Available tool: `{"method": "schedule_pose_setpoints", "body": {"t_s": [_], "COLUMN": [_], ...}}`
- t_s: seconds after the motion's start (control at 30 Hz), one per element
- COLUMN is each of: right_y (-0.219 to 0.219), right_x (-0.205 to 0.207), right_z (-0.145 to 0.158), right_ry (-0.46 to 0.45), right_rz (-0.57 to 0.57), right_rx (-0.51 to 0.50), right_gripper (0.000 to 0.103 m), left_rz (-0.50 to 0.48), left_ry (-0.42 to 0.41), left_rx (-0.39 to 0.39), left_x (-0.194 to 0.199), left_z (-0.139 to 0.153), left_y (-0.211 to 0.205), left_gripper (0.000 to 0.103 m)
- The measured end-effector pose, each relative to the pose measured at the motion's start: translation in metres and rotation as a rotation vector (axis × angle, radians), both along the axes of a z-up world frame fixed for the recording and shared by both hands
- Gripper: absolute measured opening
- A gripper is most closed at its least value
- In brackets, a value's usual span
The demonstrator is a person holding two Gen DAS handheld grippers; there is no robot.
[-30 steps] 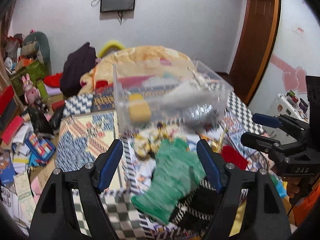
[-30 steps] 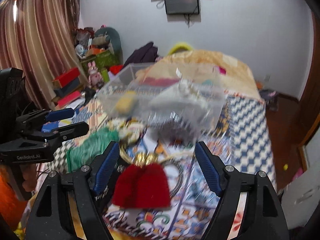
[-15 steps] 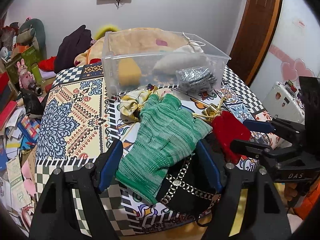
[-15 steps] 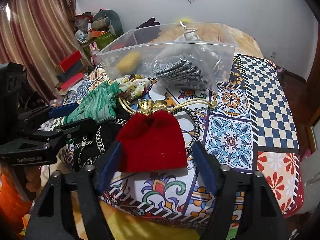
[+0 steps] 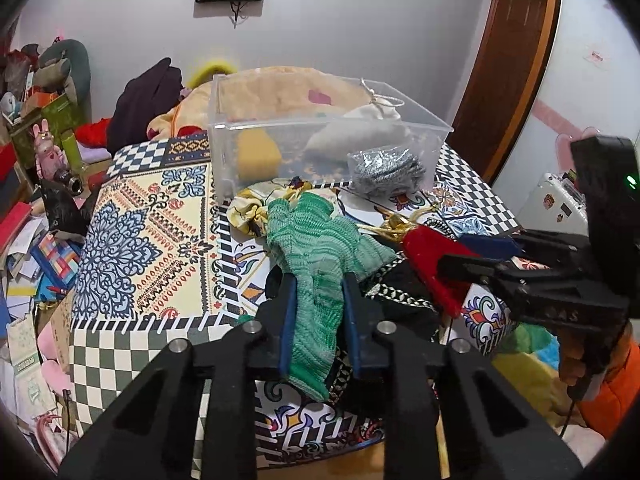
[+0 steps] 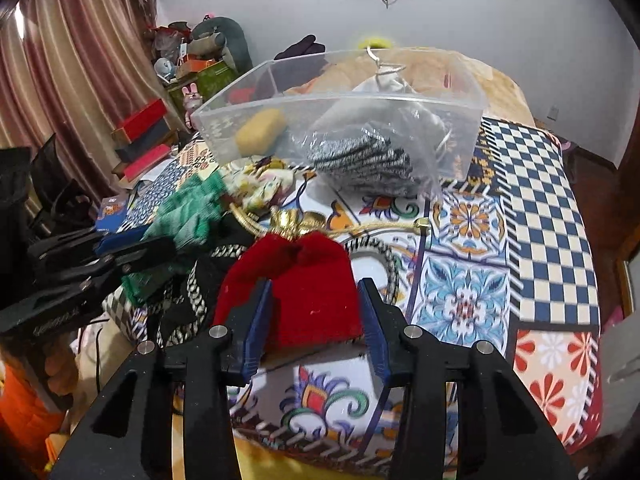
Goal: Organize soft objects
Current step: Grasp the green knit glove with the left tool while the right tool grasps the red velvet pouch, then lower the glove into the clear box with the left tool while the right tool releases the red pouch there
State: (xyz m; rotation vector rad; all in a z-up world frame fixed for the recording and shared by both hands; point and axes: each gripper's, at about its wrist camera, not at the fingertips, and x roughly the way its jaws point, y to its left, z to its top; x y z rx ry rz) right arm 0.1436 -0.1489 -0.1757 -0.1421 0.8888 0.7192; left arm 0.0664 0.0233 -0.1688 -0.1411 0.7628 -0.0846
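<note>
My left gripper (image 5: 316, 300) pinches the green glove (image 5: 320, 248); right gripper (image 6: 316, 312), jaws just closing, brackets the red pouch (image 6: 296, 280).

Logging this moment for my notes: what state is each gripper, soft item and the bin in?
Left gripper: shut on green glove.
Right gripper: closing around red pouch.
Clear bin: open-topped, holding a yellow sponge.
Black bag: lying under the glove.
</note>
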Motion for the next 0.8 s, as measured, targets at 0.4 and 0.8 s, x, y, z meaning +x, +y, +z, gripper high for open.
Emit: {"method": "schedule_pose_setpoints", "body": {"t_s": [0.4,0.8], "right_y": [0.008,-0.015], "right_x": [0.004,-0.016], "right_z": [-0.010,0.034], "right_ry": [-0.021,-0.154], "right_rz": [0.026,-0.007], "right_rx": [-0.050,0.048], "right_gripper": [0.012,0.005], "left_rz": [0.000,0.024], "left_ry": [-0.079,-0.148], "left_rx": [-0.003,0.018], "left_x": [-0.008,0.004], "left_z": [0.027,0.052], "left_y": [0.000,0.004], "left_gripper": [0.020,0.020]}}
